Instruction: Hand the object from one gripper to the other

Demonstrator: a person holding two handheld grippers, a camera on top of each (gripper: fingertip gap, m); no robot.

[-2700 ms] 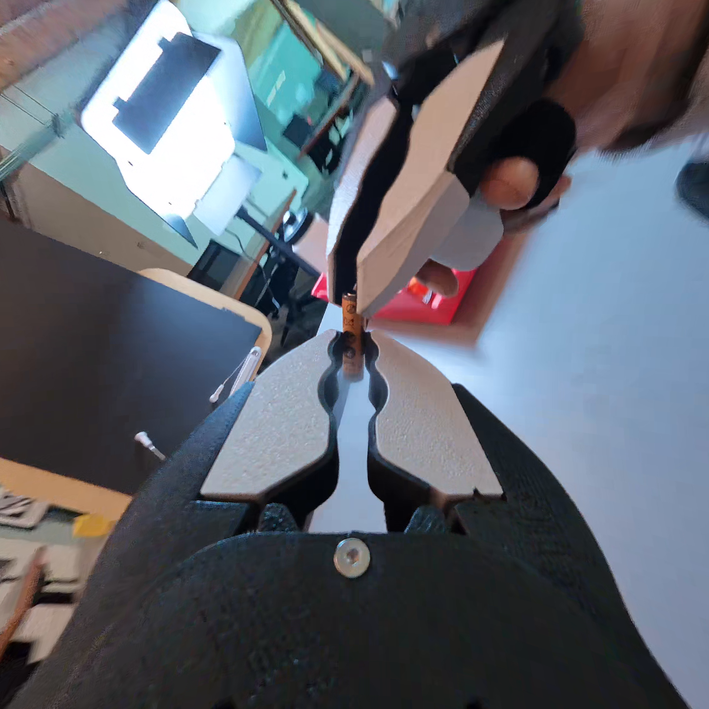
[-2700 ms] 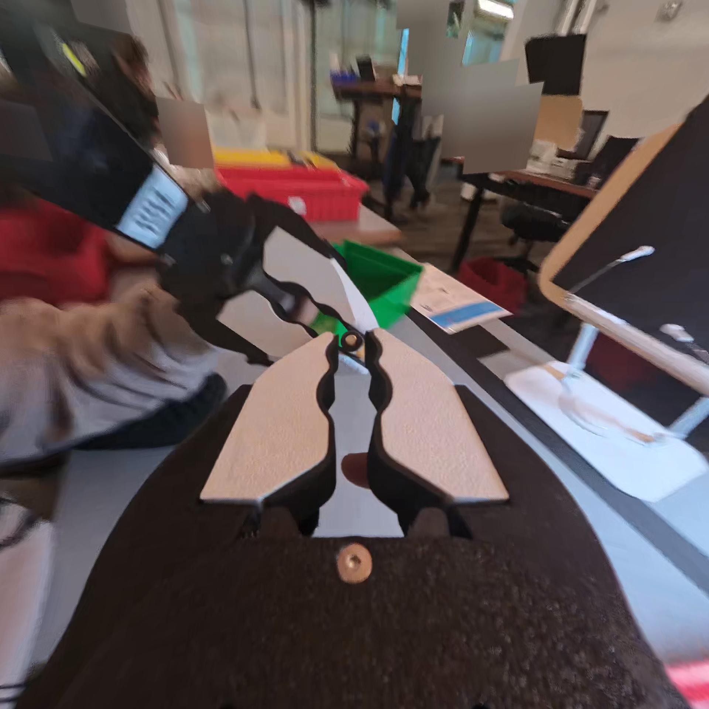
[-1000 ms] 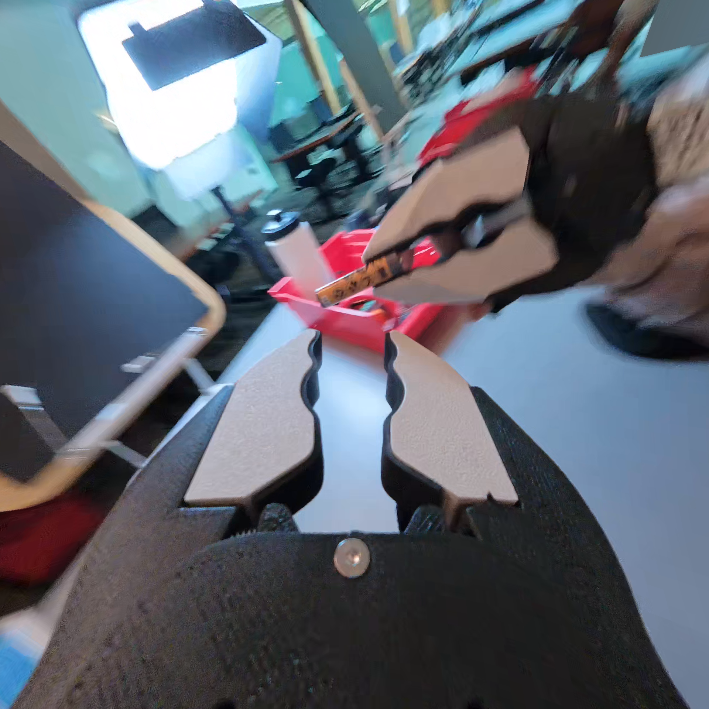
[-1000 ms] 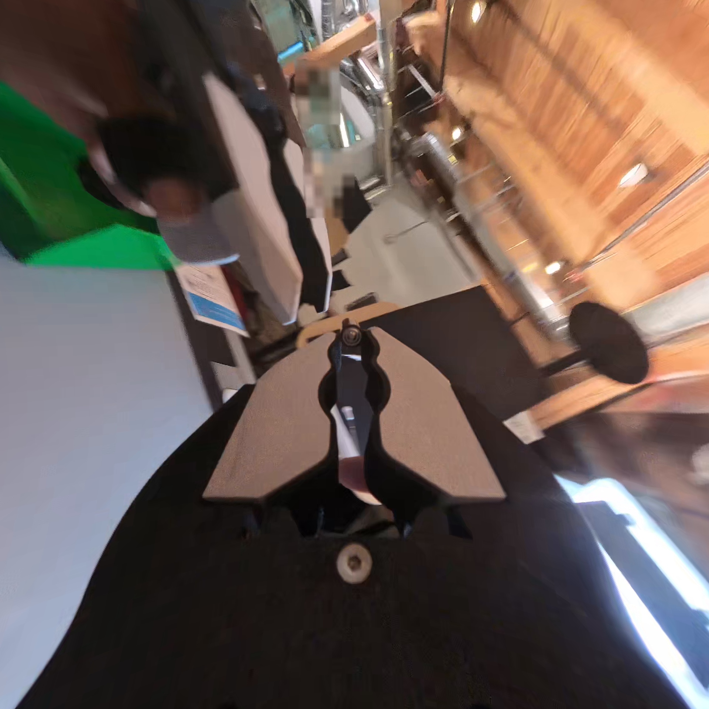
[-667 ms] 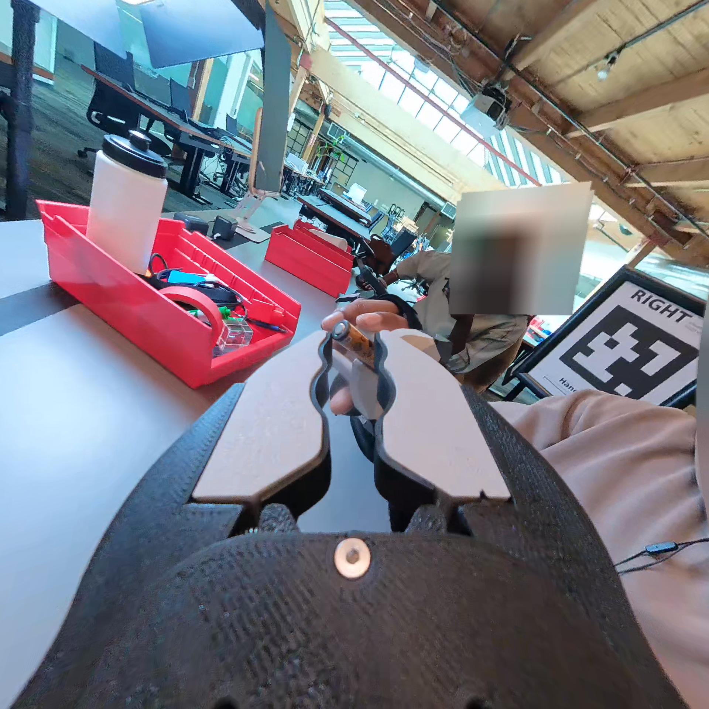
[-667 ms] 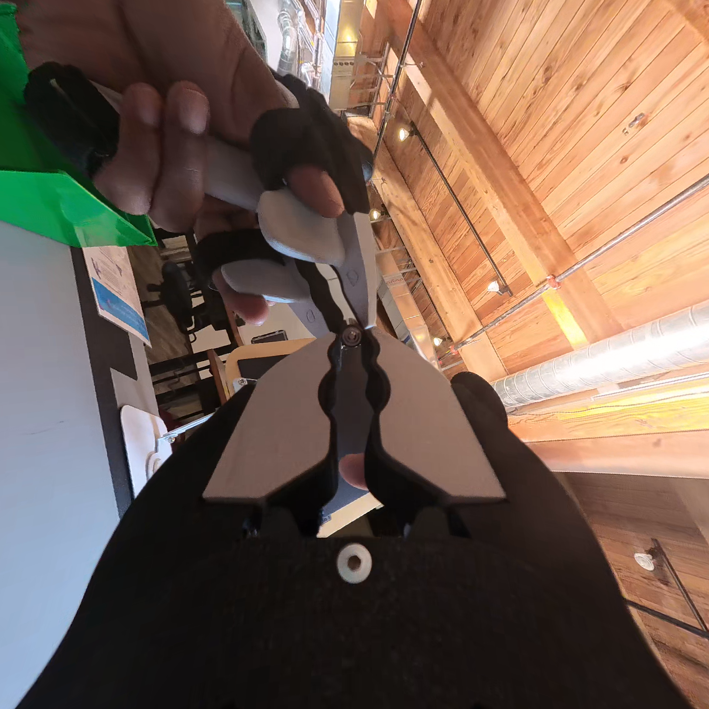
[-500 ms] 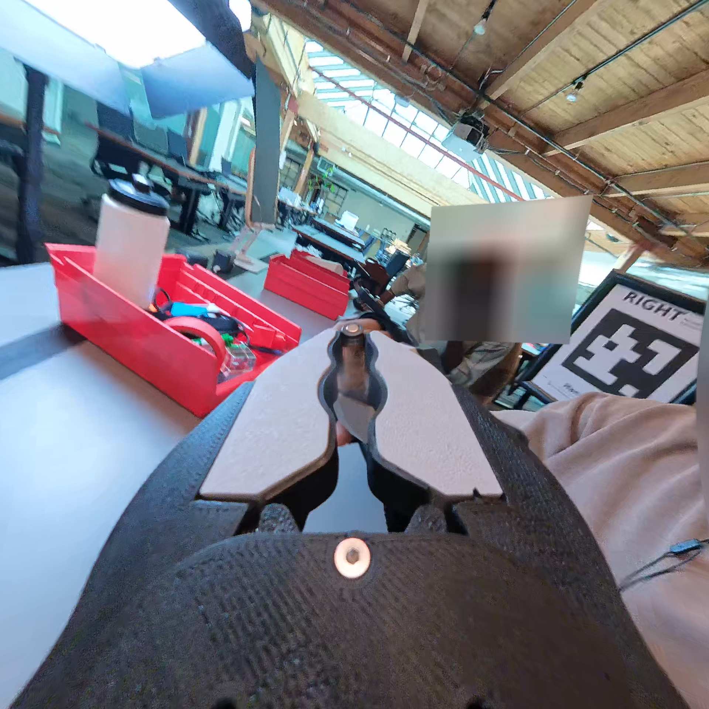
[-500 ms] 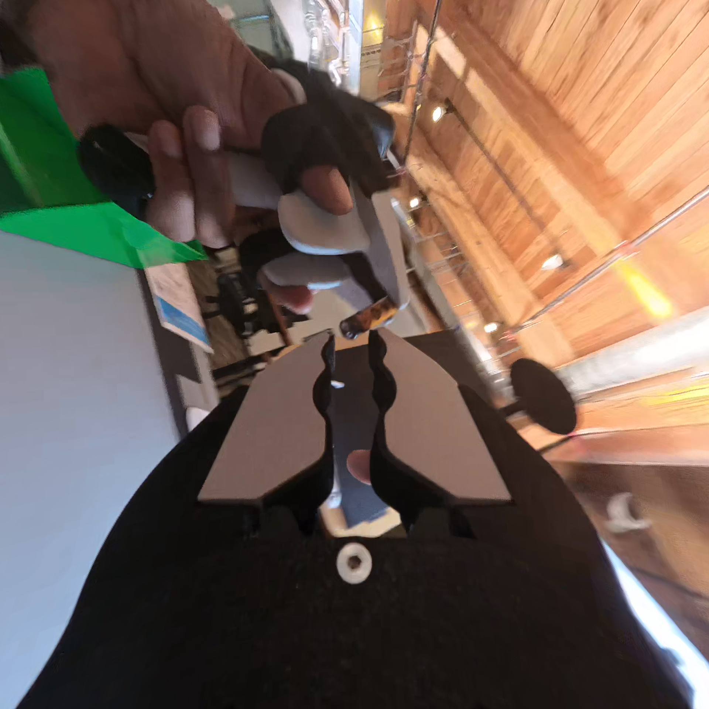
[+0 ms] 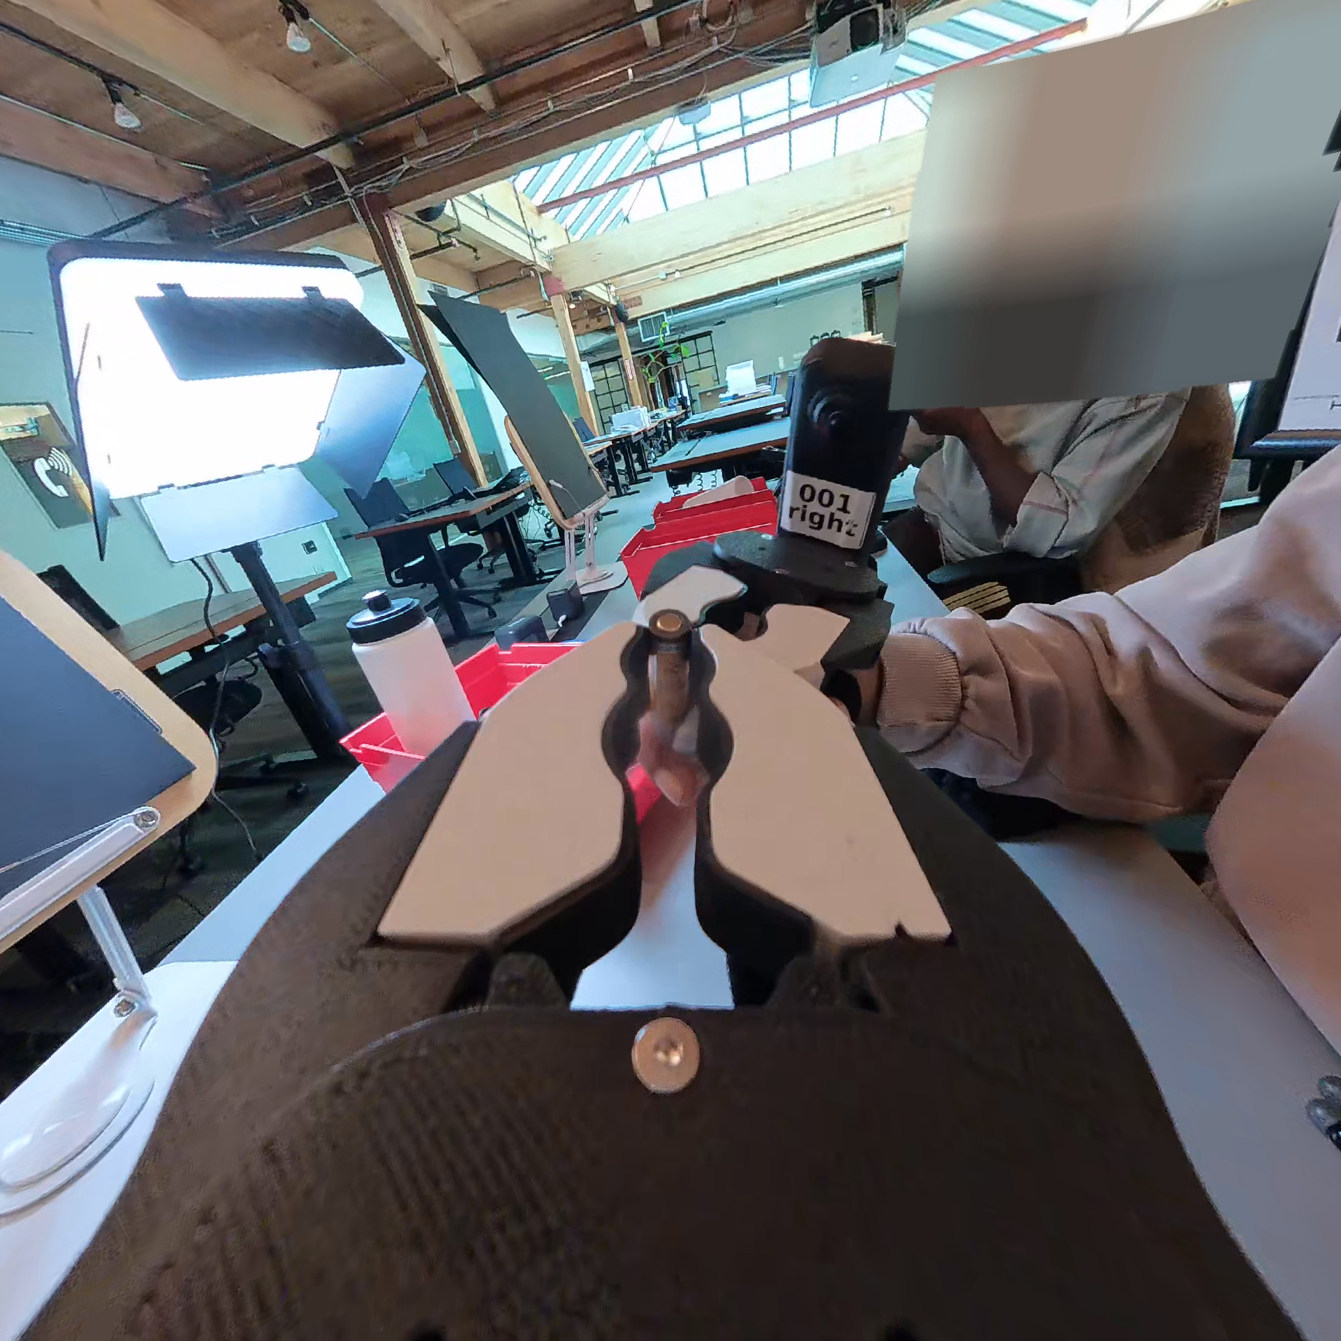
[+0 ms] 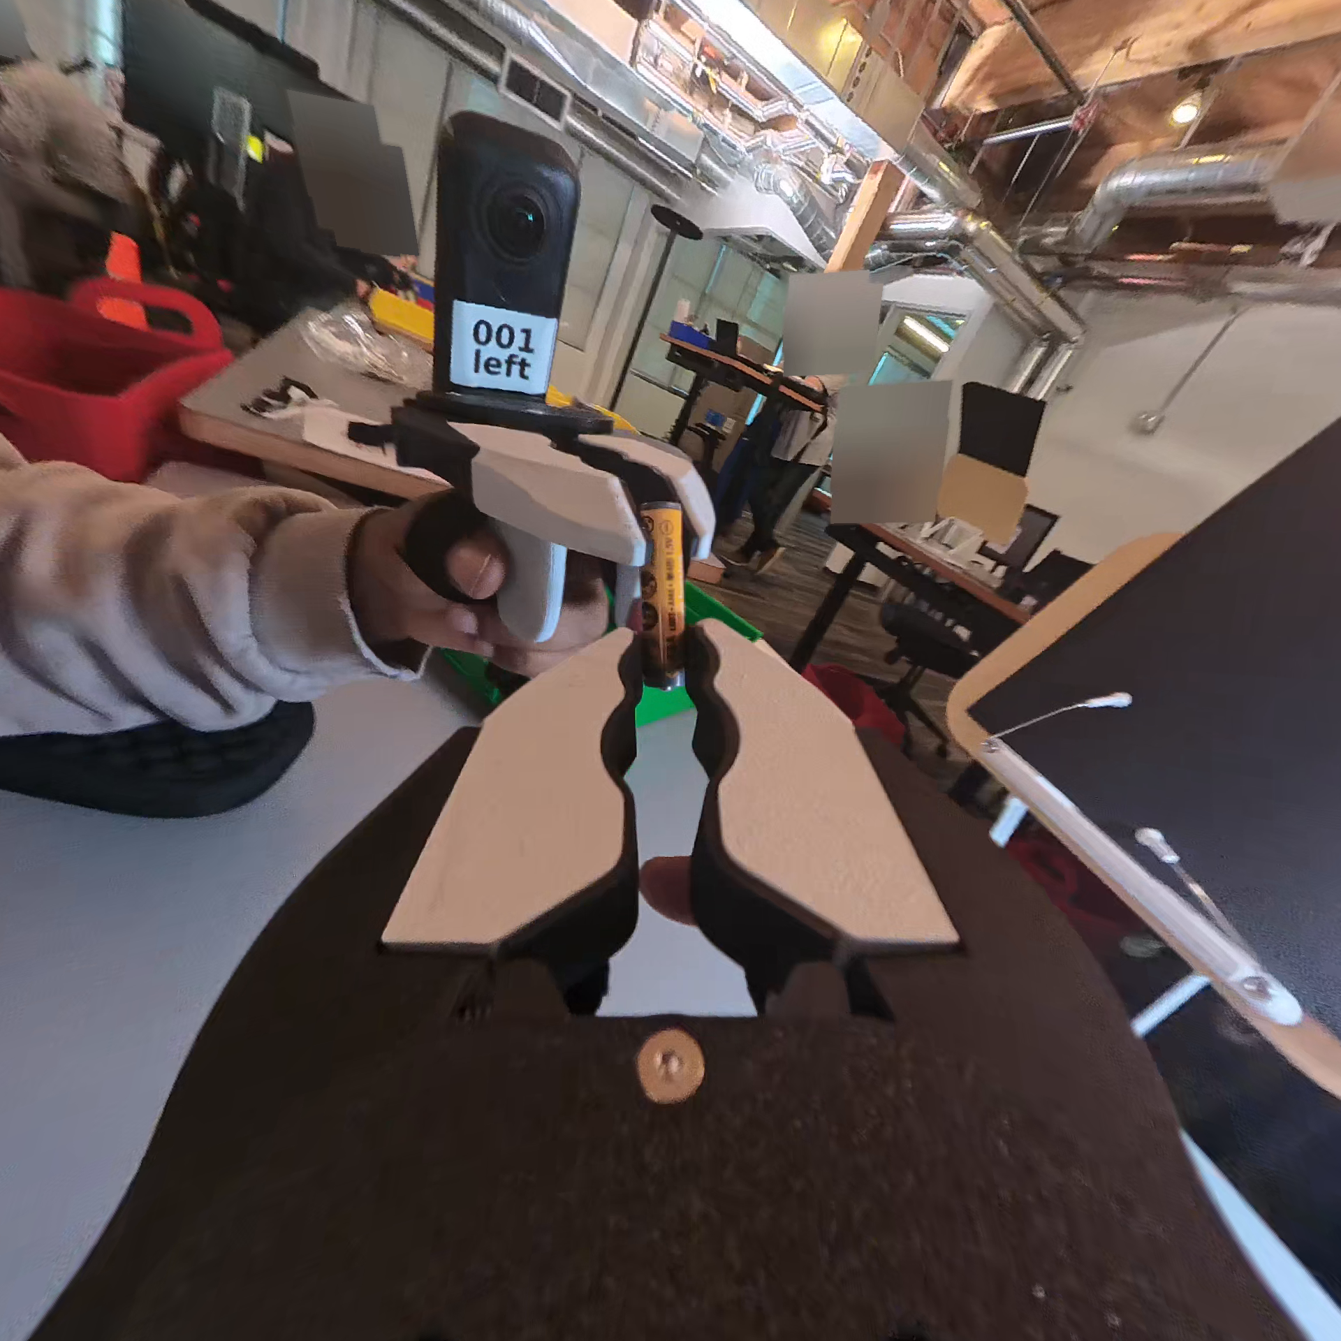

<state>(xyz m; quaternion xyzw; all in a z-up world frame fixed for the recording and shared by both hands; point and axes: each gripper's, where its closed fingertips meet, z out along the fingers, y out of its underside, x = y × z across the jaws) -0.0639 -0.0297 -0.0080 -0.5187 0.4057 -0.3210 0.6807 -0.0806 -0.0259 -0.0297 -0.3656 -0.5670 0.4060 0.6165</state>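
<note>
Orange battery [image 10: 665,580] held upright above the grey table [image 10: 181,907], top clamped by the left gripper [image 10: 671,533], bottom nestled between the right gripper [image 10: 664,653] tips, whether squeezed or just cradled cannot be told, green bin [image 10: 715,613] behind.

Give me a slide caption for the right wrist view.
Left gripper holds a yellow battery upright, its lower end between right gripper fingertips.

Battery [image 10: 662,580] now in left claw [image 10: 671,533], right claw [image 10: 664,653] reclosing
</note>
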